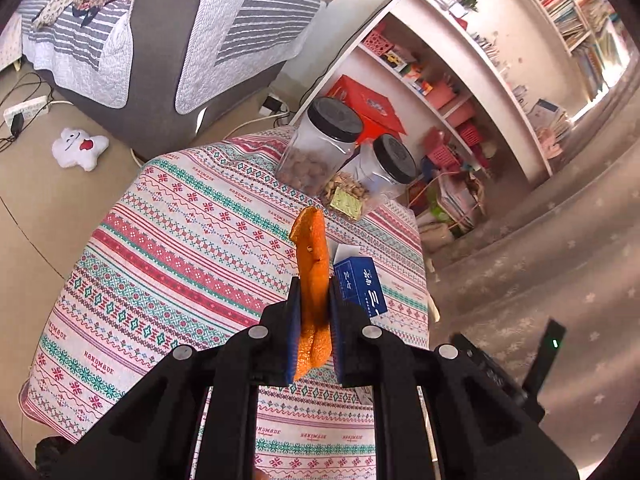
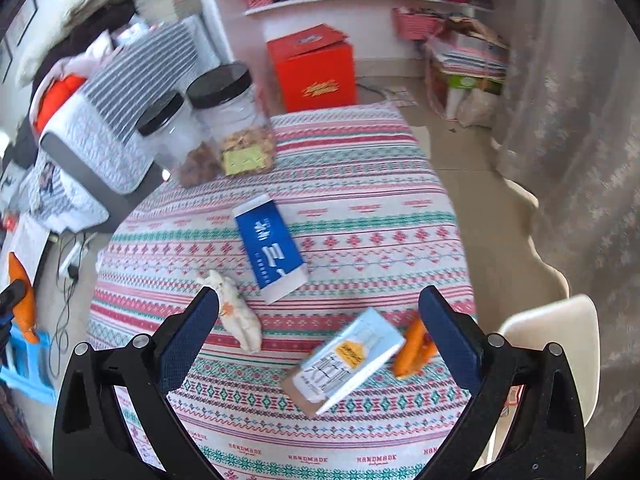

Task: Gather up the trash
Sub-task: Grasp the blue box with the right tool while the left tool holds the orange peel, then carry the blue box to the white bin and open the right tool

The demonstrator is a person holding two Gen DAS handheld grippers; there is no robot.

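My left gripper (image 1: pixel 313 284) is shut on a long orange peel (image 1: pixel 313 264) and holds it above the patterned tablecloth (image 1: pixel 180 240). A blue box (image 1: pixel 362 286) lies just right of it. My right gripper (image 2: pixel 318 300) is open and empty above the table. Below it lie a crumpled white tissue (image 2: pixel 238 316), a blue box (image 2: pixel 270 248), a light blue carton (image 2: pixel 344 360) and another orange peel (image 2: pixel 414 346) beside the right finger. The left gripper with its peel shows at the far left edge (image 2: pixel 22 300).
Two black-lidded jars (image 1: pixel 320 144) (image 1: pixel 376 176) with snacks stand at the table's far edge, also in the right wrist view (image 2: pixel 236 120). A grey striped sofa (image 1: pixel 160 40), a red box (image 2: pixel 316 68), shelves (image 1: pixel 460 80) and a white chair (image 2: pixel 552 336) surround the table.
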